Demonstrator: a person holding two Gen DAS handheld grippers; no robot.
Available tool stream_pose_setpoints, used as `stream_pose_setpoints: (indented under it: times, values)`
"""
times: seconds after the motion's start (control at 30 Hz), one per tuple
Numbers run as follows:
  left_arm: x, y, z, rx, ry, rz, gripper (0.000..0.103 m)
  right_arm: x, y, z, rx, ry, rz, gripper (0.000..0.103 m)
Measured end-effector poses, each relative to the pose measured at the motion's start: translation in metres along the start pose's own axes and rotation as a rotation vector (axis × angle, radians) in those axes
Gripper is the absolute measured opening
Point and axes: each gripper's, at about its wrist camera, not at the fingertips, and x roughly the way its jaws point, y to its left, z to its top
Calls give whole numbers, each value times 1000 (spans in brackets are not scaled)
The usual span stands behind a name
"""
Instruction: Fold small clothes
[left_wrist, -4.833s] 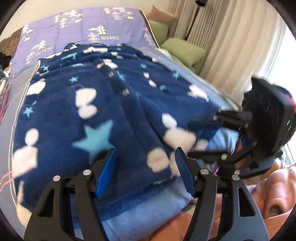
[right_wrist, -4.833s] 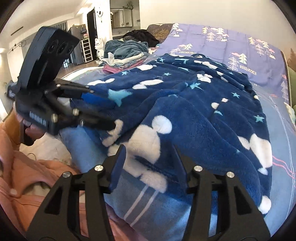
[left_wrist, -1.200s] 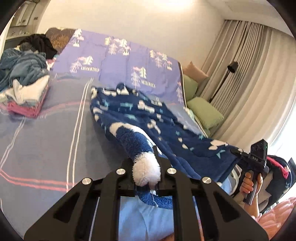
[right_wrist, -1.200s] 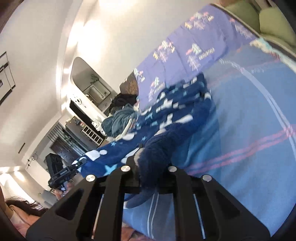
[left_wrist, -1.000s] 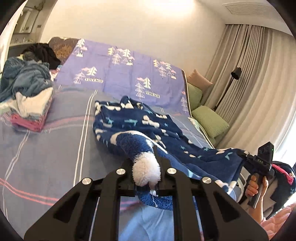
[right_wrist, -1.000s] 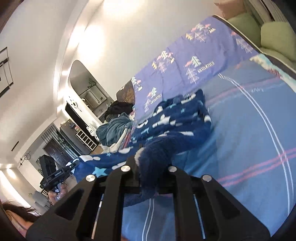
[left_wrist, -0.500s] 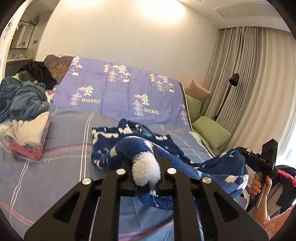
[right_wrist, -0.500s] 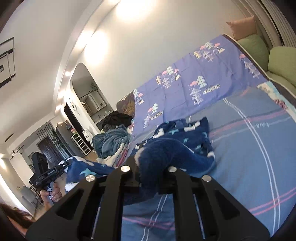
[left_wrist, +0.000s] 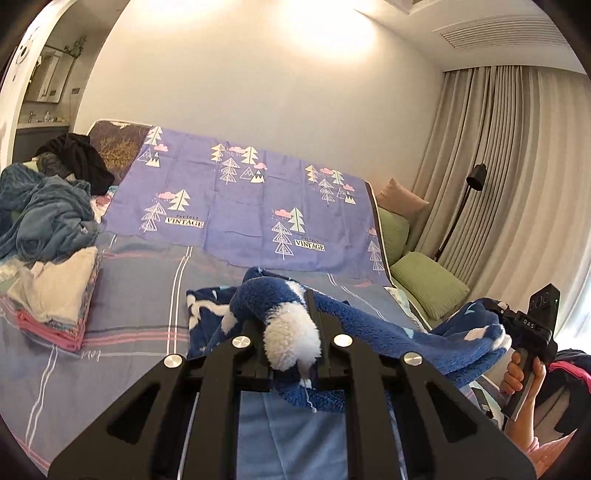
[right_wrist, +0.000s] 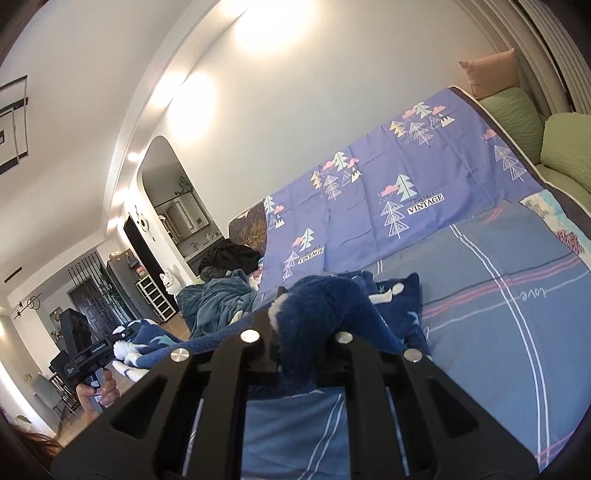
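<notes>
A navy fleece garment with white shapes and teal stars (left_wrist: 373, 325) is stretched between my two grippers above the bed. My left gripper (left_wrist: 291, 354) is shut on one bunched corner with a white patch. My right gripper (right_wrist: 299, 347) is shut on the other corner (right_wrist: 325, 302). The right gripper also shows at the right of the left wrist view (left_wrist: 532, 332), and the left gripper at the left of the right wrist view (right_wrist: 92, 350). The garment's far end (left_wrist: 207, 306) still trails on the bed.
The bed has a grey-blue striped sheet (left_wrist: 129, 306) and a purple tree-print cover (left_wrist: 240, 206) at the head. A stack of folded clothes (left_wrist: 55, 299) and a heap of blue blankets (left_wrist: 44, 214) lie at its left. Green pillows (left_wrist: 428, 284) and curtains stand on the right.
Both grippers closed on the garment's corners and raised it. Over the last second more of it has left the bed and it hangs tauter between them.
</notes>
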Motion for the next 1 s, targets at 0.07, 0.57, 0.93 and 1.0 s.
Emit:
stream_pose_setpoints:
  times: [0.07, 0.57, 0.93, 1.0]
  values:
    - [7, 0, 6, 3, -1, 2, 13, 6, -1, 5, -1, 0, -1, 9]
    - [81, 37, 40, -77, 33, 49, 13, 86, -27, 40, 3, 21, -53, 10]
    - [151, 57, 62, -69, 68, 82, 13, 147, -46, 57, -32, 40, -93, 10]
    - [168, 61, 64, -61, 86, 96, 13, 162, -55, 60, -26, 47, -104, 10]
